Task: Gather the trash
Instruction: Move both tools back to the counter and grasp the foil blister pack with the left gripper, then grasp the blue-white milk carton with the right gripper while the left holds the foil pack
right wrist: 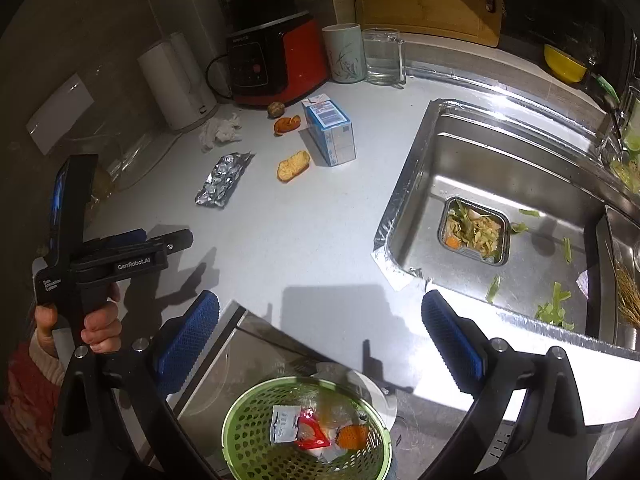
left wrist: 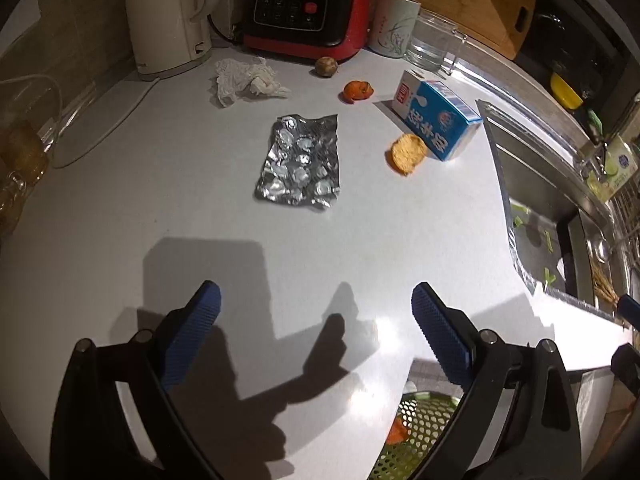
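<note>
Holding wrappers, green basket (right wrist: 236, 432), scraps in sink strainer (right wrist: 502, 254)

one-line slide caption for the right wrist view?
Right gripper, jaws open and empty, above a green basket of collected trash; foil pack, peel and milk carton remain on the counter.

Two peels (left wrist: 407, 153), one carton (left wrist: 438, 120), one basket (right wrist: 240, 420)
</note>
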The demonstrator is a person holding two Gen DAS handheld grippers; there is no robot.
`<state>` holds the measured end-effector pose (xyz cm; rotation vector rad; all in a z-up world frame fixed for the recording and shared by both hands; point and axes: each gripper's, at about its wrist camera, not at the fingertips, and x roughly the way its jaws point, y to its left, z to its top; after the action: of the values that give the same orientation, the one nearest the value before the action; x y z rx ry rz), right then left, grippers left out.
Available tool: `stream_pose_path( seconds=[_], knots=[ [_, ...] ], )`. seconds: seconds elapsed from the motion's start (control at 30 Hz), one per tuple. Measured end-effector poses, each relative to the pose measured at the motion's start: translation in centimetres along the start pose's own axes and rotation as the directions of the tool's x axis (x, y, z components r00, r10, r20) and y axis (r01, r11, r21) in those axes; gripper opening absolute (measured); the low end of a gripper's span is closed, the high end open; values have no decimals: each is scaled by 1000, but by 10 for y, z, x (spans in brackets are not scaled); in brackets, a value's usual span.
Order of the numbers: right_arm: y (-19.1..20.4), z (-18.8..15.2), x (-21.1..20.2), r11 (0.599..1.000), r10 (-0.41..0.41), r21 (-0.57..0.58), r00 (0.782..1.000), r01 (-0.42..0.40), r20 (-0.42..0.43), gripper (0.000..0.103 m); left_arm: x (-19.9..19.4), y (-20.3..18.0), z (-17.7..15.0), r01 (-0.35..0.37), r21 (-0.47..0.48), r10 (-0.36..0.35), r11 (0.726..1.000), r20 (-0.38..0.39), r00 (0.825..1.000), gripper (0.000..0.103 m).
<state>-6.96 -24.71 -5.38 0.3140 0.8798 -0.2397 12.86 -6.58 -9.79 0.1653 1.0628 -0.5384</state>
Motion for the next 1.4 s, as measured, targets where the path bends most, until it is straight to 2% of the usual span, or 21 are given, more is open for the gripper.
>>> stream_pose_path(
  seconds=[0.17,0.33,0.63,0.77,0.83,0.87,0.93,1.17,1.4],
  knots=[
    [-7,31,16,1000,22,-12,1000,-22,11,100,32,6,39,-26,-34,26,999,11,1000,92],
    [-13,62,36,998,40,-52,999,-40,8,100,65,13,68,-71,-70,69,995,-23,997,92],
    [-27,107,84,996,60,-71,998,-60,1,100,109,12,89,-99,-91,89,991,-100,991,92],
    [-30,121,98,995,64,-83,998,-64,-2,100,113,7,95,-120,-91,111,989,-99,989,90],
    [-32,126,104,994,59,-92,998,-59,0,100,112,5,97,-145,-85,137,986,-94,986,78],
    [-33,129,107,994,57,-95,998,-57,0,100,112,3,97,-163,-79,156,983,-95,983,74],
    [-34,135,113,994,59,-97,998,-59,-2,100,110,1,98,-160,-80,153,984,-89,984,61],
    [-29,157,143,990,50,-131,999,-52,-15,100,105,-6,95,-149,-90,142,985,-81,987,58],
    [-10,180,188,979,45,-195,997,-55,-58,100,73,-12,86,-159,-120,155,980,-37,987,58]
  ],
)
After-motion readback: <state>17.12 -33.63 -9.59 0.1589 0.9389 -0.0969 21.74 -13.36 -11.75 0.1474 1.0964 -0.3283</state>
